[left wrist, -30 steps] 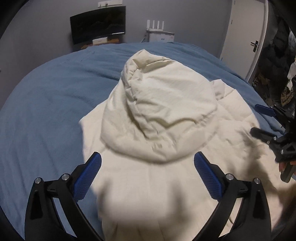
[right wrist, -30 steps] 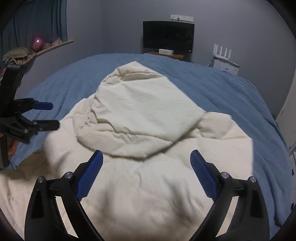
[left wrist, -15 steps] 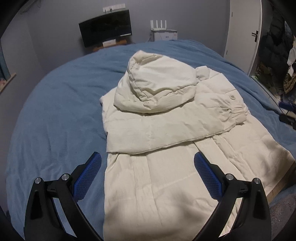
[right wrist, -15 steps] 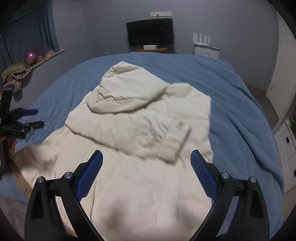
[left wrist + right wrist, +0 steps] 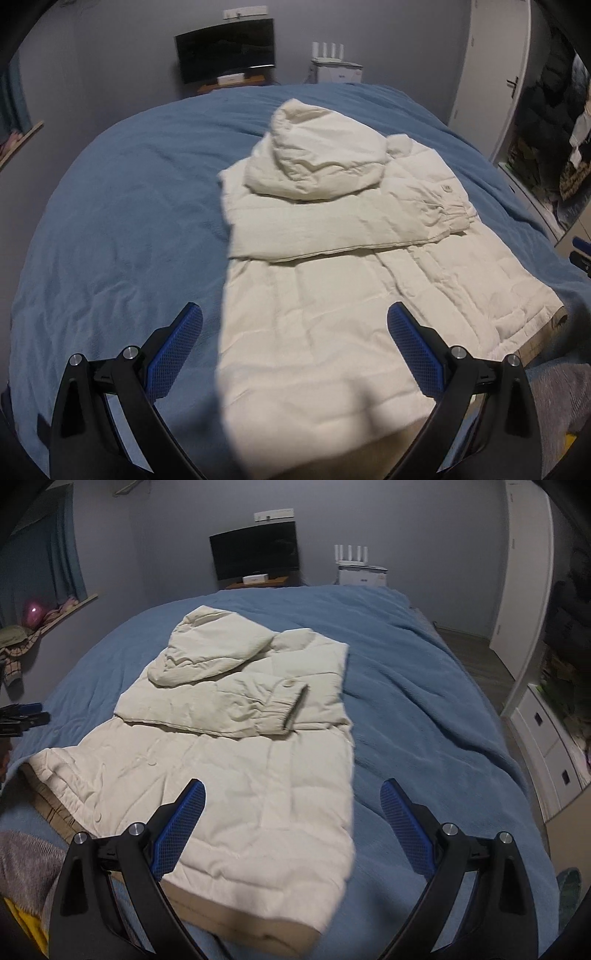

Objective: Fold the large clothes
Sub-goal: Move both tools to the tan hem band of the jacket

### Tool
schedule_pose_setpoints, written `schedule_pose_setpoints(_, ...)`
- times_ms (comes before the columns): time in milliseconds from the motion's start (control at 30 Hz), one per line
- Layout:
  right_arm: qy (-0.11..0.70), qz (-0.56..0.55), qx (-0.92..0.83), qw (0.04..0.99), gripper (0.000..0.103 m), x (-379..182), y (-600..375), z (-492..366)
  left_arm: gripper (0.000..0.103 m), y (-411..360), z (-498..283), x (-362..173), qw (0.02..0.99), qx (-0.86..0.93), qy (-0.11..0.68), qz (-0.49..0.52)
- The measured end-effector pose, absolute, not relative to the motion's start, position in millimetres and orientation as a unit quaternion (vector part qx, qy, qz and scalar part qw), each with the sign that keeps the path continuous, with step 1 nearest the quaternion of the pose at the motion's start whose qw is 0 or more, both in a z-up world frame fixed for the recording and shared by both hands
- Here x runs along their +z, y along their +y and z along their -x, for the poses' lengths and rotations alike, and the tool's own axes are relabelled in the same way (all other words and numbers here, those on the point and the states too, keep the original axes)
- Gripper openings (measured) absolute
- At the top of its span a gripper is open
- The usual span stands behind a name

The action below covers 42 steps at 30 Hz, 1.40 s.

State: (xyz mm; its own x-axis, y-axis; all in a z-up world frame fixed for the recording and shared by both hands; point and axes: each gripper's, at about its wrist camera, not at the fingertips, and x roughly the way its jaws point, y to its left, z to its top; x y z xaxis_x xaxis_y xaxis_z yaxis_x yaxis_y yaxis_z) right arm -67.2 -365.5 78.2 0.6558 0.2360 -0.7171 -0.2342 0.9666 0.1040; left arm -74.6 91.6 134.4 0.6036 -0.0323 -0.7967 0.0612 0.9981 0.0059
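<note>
A cream hooded puffer jacket (image 5: pixel 332 288) lies flat on the blue bedspread (image 5: pixel 122 236), hood (image 5: pixel 317 162) at the far end and a sleeve (image 5: pixel 369 229) folded across the chest. It also shows in the right wrist view (image 5: pixel 236 753), with the sleeve cuff (image 5: pixel 284 709) near its right edge. My left gripper (image 5: pixel 295 354) is open and empty above the jacket's near hem. My right gripper (image 5: pixel 291 830) is open and empty above the hem's right corner. The right gripper's tips show at the left view's right edge (image 5: pixel 581 251); the left gripper's tips show at the right view's left edge (image 5: pixel 22 716).
A dark monitor (image 5: pixel 255 550) and a white router (image 5: pixel 360 568) stand beyond the bed's far end. White drawers (image 5: pixel 546 738) and a door (image 5: pixel 524 565) are to the right. A window ledge (image 5: pixel 55 613) with clutter is to the left. Grey cloth (image 5: pixel 22 856) lies at the near edge.
Both grippers have pulled back and up from the jacket, so the hood shrinks and the whole garment comes into view. They have also moved apart sideways. Both stay open.
</note>
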Motion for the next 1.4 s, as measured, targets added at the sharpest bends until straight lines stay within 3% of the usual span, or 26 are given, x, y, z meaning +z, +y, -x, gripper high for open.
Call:
schedule_pose_setpoints(267,0.466,-0.013,0.124,0.876,0.092,50.6,-390.4,85.0,0.094,123.1,116.6,126.1,0.883,-0.014,0.468,0.007)
schedule_pose_setpoints(400,0.494,-0.029,0.136,0.859,0.092,36.5,-395.1,93.2,0.081,123.0,128.4,108.6,0.863,-0.032,0.503,0.035)
schedule_pose_setpoints(700,0.511,-0.01,0.156,0.845,0.091,25.1,-381.9,105.9,0.08,115.8,134.6,93.6,0.841,-0.051,0.533,0.075)
schedule_pose_setpoints(833,0.52,-0.016,0.16,0.839,0.091,21.4,-382.5,107.1,0.074,109.4,137.1,93.3,0.84,-0.065,0.531,0.093)
schedule_pose_setpoints(1067,0.534,-0.023,0.175,0.827,0.074,11.8,-378.2,106.7,0.068,108.9,136.1,88.6,0.841,-0.065,0.528,0.101)
schedule_pose_setpoints(1400,0.571,-0.056,0.186,0.797,0.072,-13.6,-367.3,79.3,0.06,106.1,128.1,78.8,0.841,-0.065,0.531,0.087)
